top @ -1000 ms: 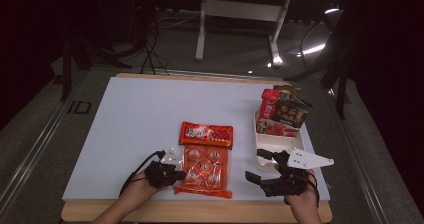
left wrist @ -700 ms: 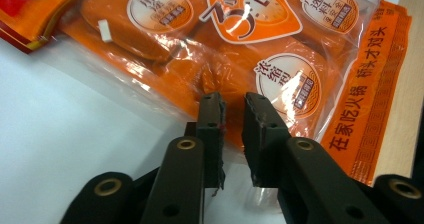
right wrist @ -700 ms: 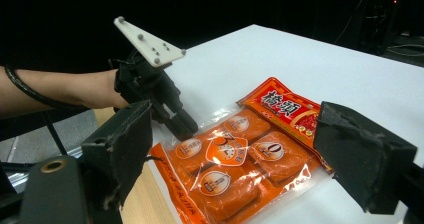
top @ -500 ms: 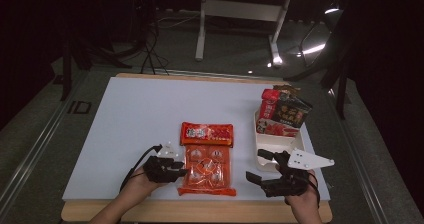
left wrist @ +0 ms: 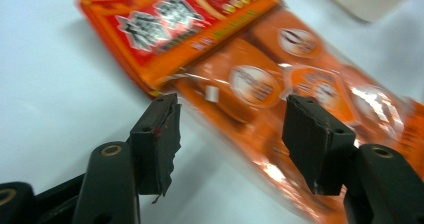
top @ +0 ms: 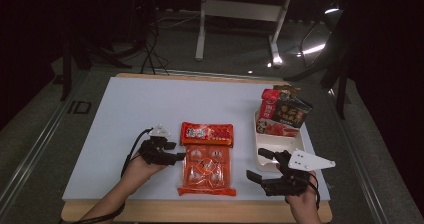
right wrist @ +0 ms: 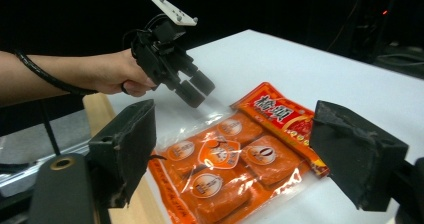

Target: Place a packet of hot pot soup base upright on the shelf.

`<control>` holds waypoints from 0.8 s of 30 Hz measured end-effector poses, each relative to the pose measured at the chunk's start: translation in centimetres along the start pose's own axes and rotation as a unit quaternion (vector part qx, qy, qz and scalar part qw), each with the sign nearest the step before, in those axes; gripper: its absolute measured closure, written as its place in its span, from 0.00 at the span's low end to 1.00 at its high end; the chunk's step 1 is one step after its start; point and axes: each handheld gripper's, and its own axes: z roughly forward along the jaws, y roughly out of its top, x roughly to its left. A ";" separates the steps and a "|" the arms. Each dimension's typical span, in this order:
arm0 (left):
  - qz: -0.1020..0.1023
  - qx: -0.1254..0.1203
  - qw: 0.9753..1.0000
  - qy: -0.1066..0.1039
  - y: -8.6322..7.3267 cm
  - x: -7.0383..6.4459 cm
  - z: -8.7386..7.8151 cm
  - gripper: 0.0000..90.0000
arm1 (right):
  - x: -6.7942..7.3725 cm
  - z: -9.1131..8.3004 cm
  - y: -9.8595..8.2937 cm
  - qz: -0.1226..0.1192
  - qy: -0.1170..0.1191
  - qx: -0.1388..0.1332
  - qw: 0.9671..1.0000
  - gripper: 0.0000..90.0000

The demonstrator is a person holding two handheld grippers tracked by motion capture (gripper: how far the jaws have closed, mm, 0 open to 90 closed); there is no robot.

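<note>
Jaws of the left gripper (top: pixel 181 156) stood wide apart, with nothing clamped between them. In the left gripper view, the two black pads framed the near edge of the orange snack packet (left wrist: pixel 280 89); one pad sat just off the packet's edge over bare desk, the other lay over the packet's clear film. Whether either pad touched the film could not be determined. In the right gripper view, the left gripper (right wrist: pixel 197 89) hung just above the packet's clear corner, held in a hand (right wrist: pixel 112 74).

Jaws of the right gripper (top: pixel 260 166) were also spread wide and held nothing. In the high view, this gripper sat near the front edge of the desk (top: pixel 125 109), to the right of the packet and apart from it, just in front of the white tray (top: pixel 264 151). Its own view looked across the packet (right wrist: pixel 230 159) between the two separated pads.

The snack packet (top: pixel 206 159) lay flat on the white desk, near the front edge and between the two grippers. Its red printed header faced the far side of the desk, and its clear section showed individually wrapped orange pieces.

The white tray stood at the right side of the desk, with several upright snack packs (top: pixel 282 110) in its far end.
</note>
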 end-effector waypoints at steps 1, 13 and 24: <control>-0.001 -0.003 1.000 0.008 0.1 0.2 0.1 0.43 | 0.1 0.0 0.0 -0.003 -0.003 0.001 1.000 0.20; -0.031 -0.029 0.998 0.041 1.3 3.3 1.4 0.37 | 1.2 0.4 0.0 -0.049 -0.038 0.018 0.998 0.15; -0.049 -0.022 0.997 0.050 1.8 5.2 3.9 0.36 | 1.7 0.9 -0.2 -0.041 -0.037 0.031 0.998 0.11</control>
